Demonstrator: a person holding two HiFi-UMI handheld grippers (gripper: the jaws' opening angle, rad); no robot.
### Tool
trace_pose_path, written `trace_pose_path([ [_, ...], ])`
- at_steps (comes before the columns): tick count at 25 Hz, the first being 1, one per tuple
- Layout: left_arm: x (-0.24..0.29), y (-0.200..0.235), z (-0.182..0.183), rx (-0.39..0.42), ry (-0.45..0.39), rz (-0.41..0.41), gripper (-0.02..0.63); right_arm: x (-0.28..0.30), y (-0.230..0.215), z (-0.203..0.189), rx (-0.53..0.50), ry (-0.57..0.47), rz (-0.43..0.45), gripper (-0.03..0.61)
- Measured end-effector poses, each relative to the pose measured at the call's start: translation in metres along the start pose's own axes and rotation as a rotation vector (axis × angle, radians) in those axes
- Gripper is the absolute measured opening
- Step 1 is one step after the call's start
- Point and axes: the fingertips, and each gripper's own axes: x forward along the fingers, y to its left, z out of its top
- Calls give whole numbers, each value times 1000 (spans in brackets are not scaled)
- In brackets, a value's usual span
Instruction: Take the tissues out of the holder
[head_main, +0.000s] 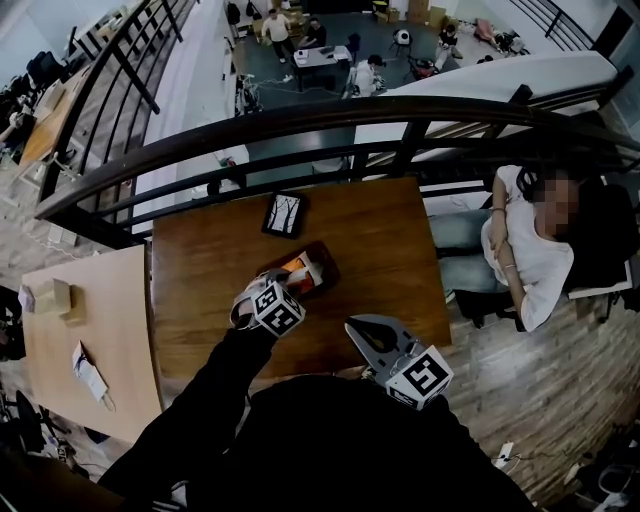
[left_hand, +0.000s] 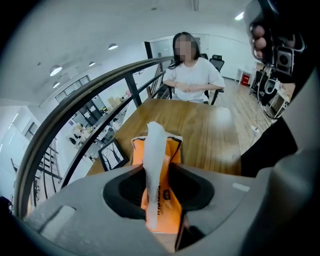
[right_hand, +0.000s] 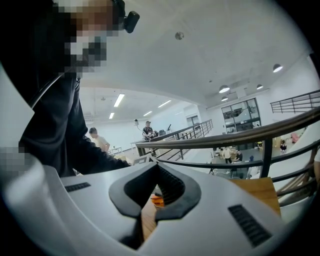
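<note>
- Your left gripper (left_hand: 157, 166) is clamped on the white tissue (left_hand: 154, 142), which stands up as a narrow, bunched strip between the jaws.
- The tissue rises out of the orange pack (left_hand: 175, 150). The pack sits in the dark holder (head_main: 327, 260) near the middle of the wooden table (left_hand: 205, 125).
- Draw straight up along the strip, not sideways. A slanted pull is likely to tear the thin sheet or drag the pack along with it.
- Your right gripper (right_hand: 157, 170) is closed on nothing and hangs over the near edge of the table, well apart from the pack.
- The pack looks light, so consider bringing the right gripper over to press the holder down while you lift.
- Lift slowly until the sheet's lower end comes free of the slot.
</note>
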Motion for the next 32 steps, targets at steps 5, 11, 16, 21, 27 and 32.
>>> trace_pose_path([
  [5,-15,-3,5,5,-3,14,146,-7,8,6,-12,-11,16,5],
  [11,-28,-3,18,12,-16,30,146,-17,10,6,-14,-19,17,5],
  [16,-34,-16,33,32,-25,14,146,-26,9,7,-17,-31,13,5],
  [21,-35,-36,52,54,-41,-16,146,-38,6,5,-13,-37,3,5],
  [27,-29,-67,79,96,-51,-64,146,-55,-1,4,-12,-51,-16,5],
  [32,-16,-93,96,139,-50,-110,146,-71,-11,-2,5,-53,-50,4],
])
